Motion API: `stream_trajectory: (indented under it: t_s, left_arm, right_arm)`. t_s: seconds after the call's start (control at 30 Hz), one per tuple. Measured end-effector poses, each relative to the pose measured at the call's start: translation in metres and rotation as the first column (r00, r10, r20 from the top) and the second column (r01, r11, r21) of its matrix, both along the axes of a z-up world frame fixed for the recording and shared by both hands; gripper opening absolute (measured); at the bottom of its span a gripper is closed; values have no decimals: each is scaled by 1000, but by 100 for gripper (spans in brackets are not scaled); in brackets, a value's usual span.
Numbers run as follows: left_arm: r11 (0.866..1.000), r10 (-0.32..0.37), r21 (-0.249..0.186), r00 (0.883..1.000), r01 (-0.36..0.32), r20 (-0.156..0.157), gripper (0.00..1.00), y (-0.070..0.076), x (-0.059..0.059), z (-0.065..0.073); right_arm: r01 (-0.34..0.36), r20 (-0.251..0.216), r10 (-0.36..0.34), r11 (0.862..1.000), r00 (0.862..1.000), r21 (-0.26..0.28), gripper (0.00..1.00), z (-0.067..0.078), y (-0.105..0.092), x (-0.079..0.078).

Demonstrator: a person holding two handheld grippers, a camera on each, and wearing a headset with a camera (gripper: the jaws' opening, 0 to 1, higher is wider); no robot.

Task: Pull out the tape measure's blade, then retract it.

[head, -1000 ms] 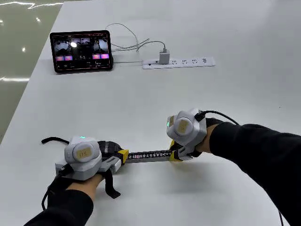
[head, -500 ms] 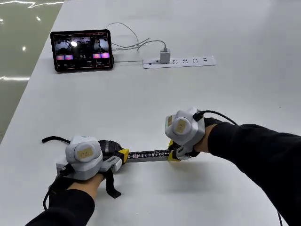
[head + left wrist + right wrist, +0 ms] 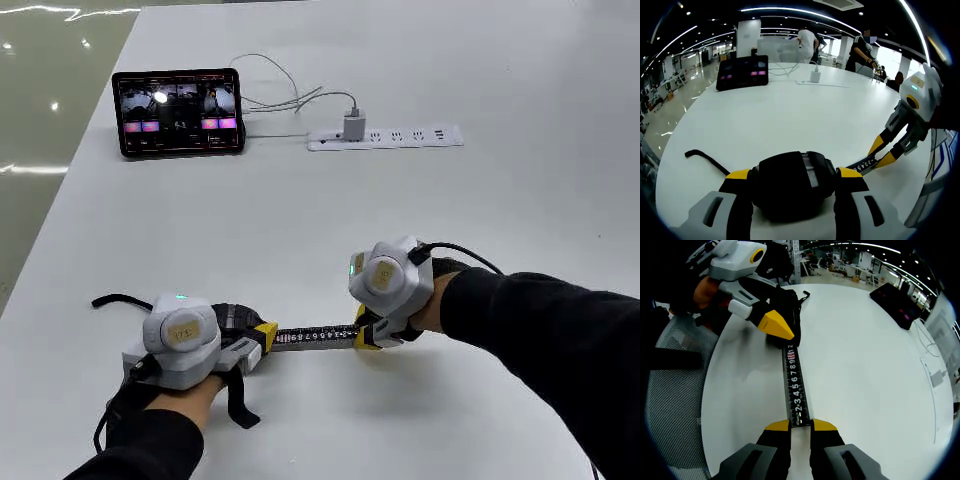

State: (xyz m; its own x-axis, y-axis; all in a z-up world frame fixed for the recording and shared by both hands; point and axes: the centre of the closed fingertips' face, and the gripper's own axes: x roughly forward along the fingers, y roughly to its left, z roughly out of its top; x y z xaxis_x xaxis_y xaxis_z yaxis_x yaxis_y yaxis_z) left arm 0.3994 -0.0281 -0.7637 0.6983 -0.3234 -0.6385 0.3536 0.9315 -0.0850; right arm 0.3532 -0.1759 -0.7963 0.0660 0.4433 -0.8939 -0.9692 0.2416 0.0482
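While the left gripper (image 3: pixel 793 174) clamps the black tape measure case (image 3: pixel 232 320) between its 2 jaws on the white table (image 3: pixel 400 200), the right gripper (image 3: pixel 800 426) is pinched tight on the tip of the blade (image 3: pixel 793 385), which lies flat, drawn out between the 2 grippers.

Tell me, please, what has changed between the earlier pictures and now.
The right gripper, shut on the tip of the blade, has moved slightly toward the case, so the exposed blade is a little shorter. The left gripper stays clamped on the case, which has not moved; the tablet and power strip are unchanged.
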Motion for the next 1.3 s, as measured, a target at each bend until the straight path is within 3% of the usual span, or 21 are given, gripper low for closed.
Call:
stream_trajectory:
  t_s: [1.3]
  left_arm:
    - [1000, -3, -2, 1000, 3, -8, 61, 0, 0, 0]
  right_arm:
    - [-14, 10, 13, 1000, 1000, 20, 9, 1, 19, 3]
